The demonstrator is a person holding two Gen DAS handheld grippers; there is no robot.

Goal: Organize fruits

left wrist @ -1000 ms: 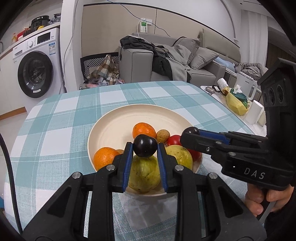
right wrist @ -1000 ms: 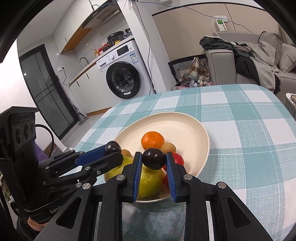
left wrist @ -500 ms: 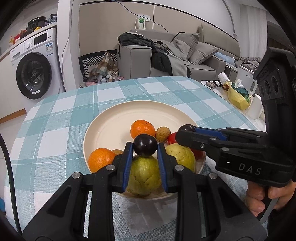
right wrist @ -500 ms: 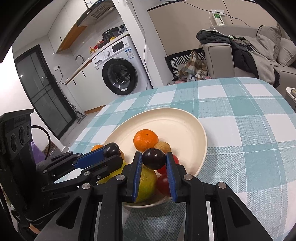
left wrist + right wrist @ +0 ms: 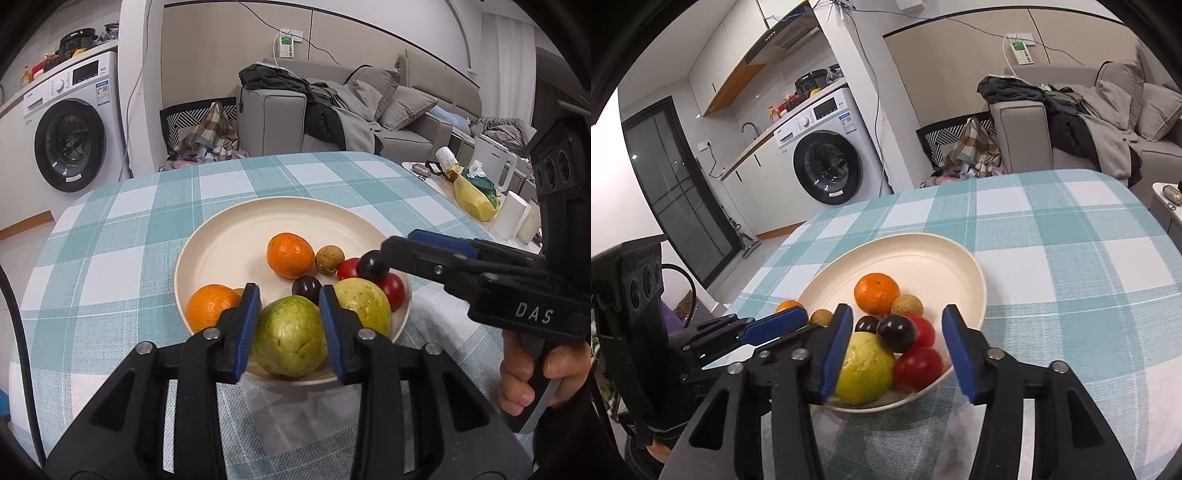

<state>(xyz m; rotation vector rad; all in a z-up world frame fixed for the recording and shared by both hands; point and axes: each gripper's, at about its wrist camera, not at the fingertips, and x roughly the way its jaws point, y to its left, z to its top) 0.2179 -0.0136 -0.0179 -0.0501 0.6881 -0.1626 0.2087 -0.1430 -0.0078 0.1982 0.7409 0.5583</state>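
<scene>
Both my grippers, left and right, are opening: each dark plum (clamped a moment ago) now lies released in the plate, delivered.

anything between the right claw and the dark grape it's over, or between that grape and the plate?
Nothing visible. The right claw is opening, pads clear of the dark grape, which sits between them atop the red tomatoes and the yellow-green fruit, already inside the plate.
</scene>
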